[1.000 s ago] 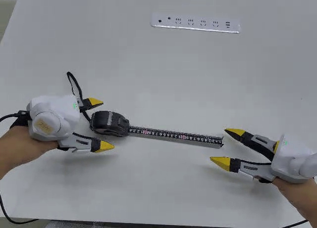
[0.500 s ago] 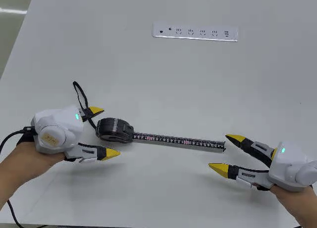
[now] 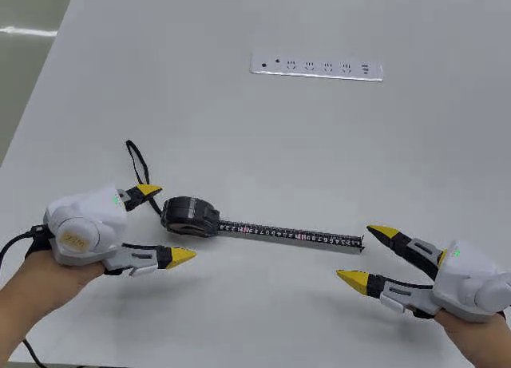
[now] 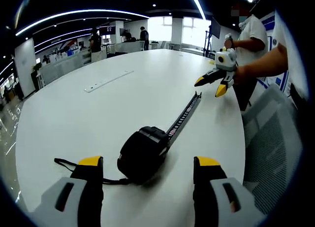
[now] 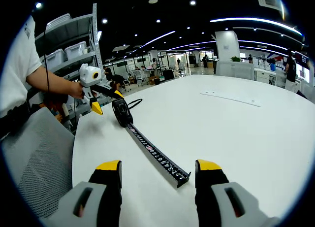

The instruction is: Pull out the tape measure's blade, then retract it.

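Head view, tape measure (image 3: 190, 216) at L, blade (image 3: 291, 235) runs R (lying flat)

Head view: numerals on the blade (image 3: 291, 235), lying between the left gripper (image 3: 176, 222) and the right gripper (image 3: 354, 251), are too small to read. The strap (image 3: 130, 145) passes behind the left gripper's far jaw. The cable (image 3: 14, 239) trailing behind that gripper is cut by the picture's edge.
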A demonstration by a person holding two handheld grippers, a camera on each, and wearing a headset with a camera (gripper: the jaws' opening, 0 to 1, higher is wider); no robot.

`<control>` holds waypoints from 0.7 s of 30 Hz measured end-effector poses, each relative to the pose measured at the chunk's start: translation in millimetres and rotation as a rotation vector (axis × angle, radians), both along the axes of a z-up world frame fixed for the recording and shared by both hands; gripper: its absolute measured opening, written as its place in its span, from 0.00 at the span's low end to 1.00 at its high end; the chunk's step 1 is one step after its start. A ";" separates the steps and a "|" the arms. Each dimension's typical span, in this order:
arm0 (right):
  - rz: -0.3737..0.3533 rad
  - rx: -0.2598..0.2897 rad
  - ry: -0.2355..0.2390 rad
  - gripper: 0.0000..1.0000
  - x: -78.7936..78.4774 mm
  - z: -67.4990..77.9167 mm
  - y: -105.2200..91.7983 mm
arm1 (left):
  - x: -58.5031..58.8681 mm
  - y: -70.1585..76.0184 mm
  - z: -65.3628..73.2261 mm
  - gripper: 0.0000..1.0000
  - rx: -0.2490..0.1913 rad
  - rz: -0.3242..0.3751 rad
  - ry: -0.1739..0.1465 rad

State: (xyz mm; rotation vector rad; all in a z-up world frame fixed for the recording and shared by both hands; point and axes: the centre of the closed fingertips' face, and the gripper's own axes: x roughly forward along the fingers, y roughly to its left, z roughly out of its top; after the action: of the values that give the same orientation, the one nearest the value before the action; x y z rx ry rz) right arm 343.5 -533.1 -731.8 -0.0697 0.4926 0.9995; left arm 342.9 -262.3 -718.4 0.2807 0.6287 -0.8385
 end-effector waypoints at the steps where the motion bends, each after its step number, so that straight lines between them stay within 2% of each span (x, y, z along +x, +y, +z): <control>1: -0.005 -0.002 -0.003 0.61 -0.5 1.4 -0.2 | -1.0 0.8 0.7 0.73 -0.002 0.008 -0.002; 13: -0.044 0.007 -0.009 0.62 -6.9 12.9 -5.7 | -11.5 8.4 9.0 0.74 -0.021 0.068 -0.012; 21: -0.061 0.006 -0.011 0.62 -17.6 17.2 -8.0 | -18.6 12.0 11.8 0.74 -0.033 0.099 -0.018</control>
State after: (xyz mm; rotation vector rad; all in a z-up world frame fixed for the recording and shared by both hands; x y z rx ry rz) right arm 325.9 -541.1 -714.6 -0.0544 0.4789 0.9405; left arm 324.3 -250.3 -706.5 0.2249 0.6067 -0.7504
